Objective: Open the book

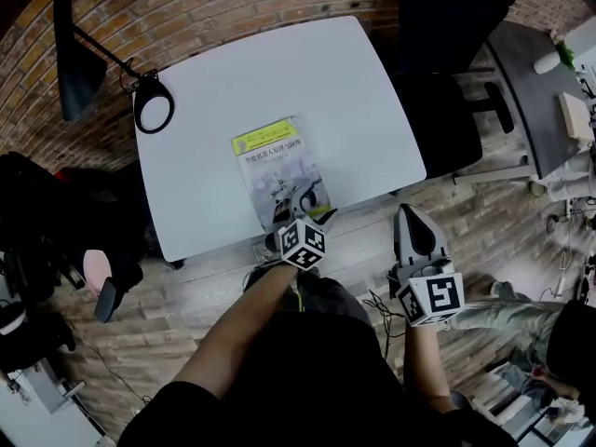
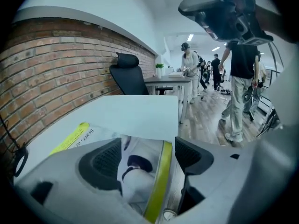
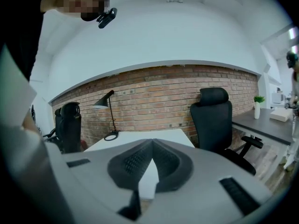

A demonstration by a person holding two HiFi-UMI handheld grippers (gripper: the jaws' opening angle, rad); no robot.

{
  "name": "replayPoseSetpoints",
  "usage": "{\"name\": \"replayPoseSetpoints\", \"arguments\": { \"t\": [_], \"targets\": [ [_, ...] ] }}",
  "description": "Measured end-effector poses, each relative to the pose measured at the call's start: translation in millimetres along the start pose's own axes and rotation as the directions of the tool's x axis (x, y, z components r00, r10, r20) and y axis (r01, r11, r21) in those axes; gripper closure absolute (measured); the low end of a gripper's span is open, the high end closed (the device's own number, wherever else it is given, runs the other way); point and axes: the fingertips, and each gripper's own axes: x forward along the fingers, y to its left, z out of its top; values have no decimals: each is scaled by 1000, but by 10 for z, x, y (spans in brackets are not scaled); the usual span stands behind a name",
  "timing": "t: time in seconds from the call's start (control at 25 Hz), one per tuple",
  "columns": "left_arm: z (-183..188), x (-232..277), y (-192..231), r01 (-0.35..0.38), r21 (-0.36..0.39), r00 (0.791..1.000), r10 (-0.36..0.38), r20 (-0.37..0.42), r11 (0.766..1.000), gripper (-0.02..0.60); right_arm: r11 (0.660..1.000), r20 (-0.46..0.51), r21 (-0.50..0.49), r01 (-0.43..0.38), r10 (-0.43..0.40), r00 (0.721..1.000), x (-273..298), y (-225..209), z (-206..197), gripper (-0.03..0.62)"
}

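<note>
The book (image 1: pixel 277 168) lies closed on the white table (image 1: pixel 214 101), near its front edge, with a yellow band along the top and a pale picture on the cover. My left gripper (image 1: pixel 312 208) hovers at the book's near right corner with its jaws wide apart. In the left gripper view the book (image 2: pixel 140 167) and its yellow edge (image 2: pixel 161 176) show between the pads, which stand clear of it. My right gripper (image 1: pixel 410 214) hangs off the table's front right, over the floor. It points level at the table (image 3: pixel 135 139), and its jaws (image 3: pixel 152 158) meet with nothing between them.
A black desk lamp (image 1: pixel 154 105) stands at the table's far left corner. A black office chair (image 1: pixel 447 63) sits to the right of the table, with a dark desk (image 1: pixel 540 82) beyond it. A brick wall runs behind. People (image 2: pixel 189 69) stand far off in the room.
</note>
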Motion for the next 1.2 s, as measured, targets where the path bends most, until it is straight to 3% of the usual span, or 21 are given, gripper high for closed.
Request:
{"name": "replayPoseSetpoints", "arguments": {
  "t": [0.32,0.64,0.8,0.96,1.2],
  "targets": [
    [-99,60,-13,-2,44,999,4,-40,999,247,1000,-9,12,-16,16,1000,-8,-26,-100,580],
    [-46,-30,-44,101,2,995,-101,28,995,299,999,-2,26,-42,42,999,30,-6,-147,580],
    [-16,-83,-141,146,59,988,-148,39,988,405,998,3,24,-54,54,999,61,42,-130,580],
    [10,-82,-227,145,104,988,-150,36,984,486,998,8,22,-53,53,999,36,5,-111,580],
    [86,-165,-176,128,-33,986,-124,112,991,523,998,1,22,-51,51,999,25,-23,-139,580]
  ]
}}
